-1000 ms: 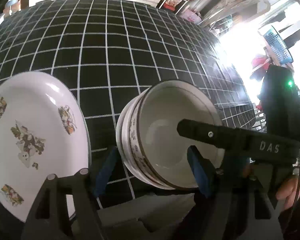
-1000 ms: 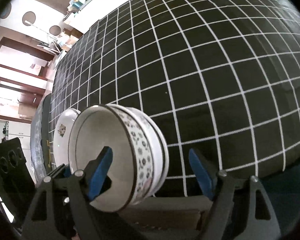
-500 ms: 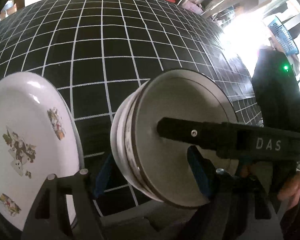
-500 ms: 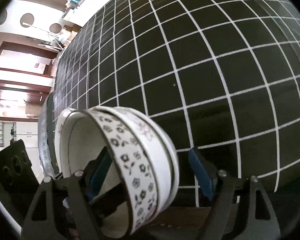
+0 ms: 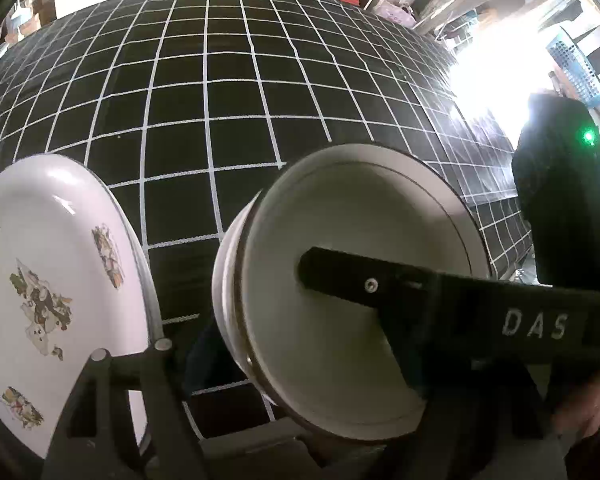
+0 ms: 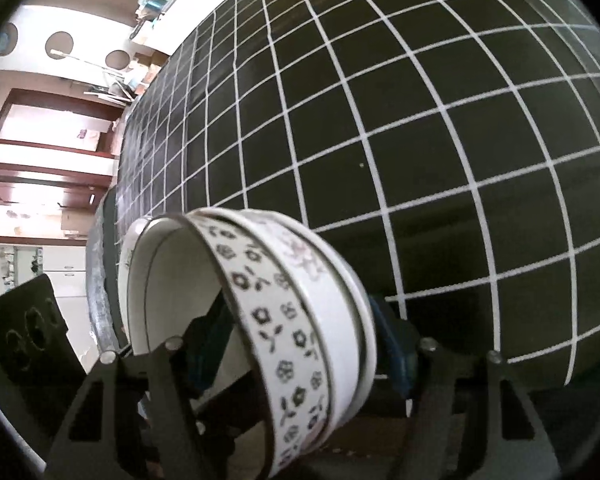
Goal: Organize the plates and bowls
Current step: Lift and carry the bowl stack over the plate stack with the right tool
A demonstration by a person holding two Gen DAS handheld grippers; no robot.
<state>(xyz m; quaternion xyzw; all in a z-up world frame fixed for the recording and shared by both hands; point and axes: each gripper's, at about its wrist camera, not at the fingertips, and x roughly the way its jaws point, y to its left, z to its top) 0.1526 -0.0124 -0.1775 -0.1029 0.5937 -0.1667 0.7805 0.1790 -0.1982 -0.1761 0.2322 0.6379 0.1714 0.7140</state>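
Observation:
A stack of white bowls (image 5: 340,208) with a black flower band (image 6: 296,344) sits tipped between both grippers over the black grid table. My right gripper (image 6: 296,348) straddles the stack's wall, one finger (image 5: 420,300) inside the top bowl and the blue pad (image 6: 392,344) against the outside. Its jaws are closing and the pads meet the wall. My left gripper (image 5: 304,364) straddles the near wall with its jaws opening; its right finger is hidden. A white plate (image 5: 48,280) with flower decals lies left of the bowls.
The table (image 5: 220,100) wears a black cloth with white grid lines. It drops off at the right (image 5: 516,248) in the left wrist view. A hand (image 5: 580,412) holds the right gripper. Room clutter and doors lie beyond the far edges.
The bowls have grown larger and more tipped in the right wrist view. The right jaws have narrowed onto the stack's wall. The left view has drawn closer to the bowls.

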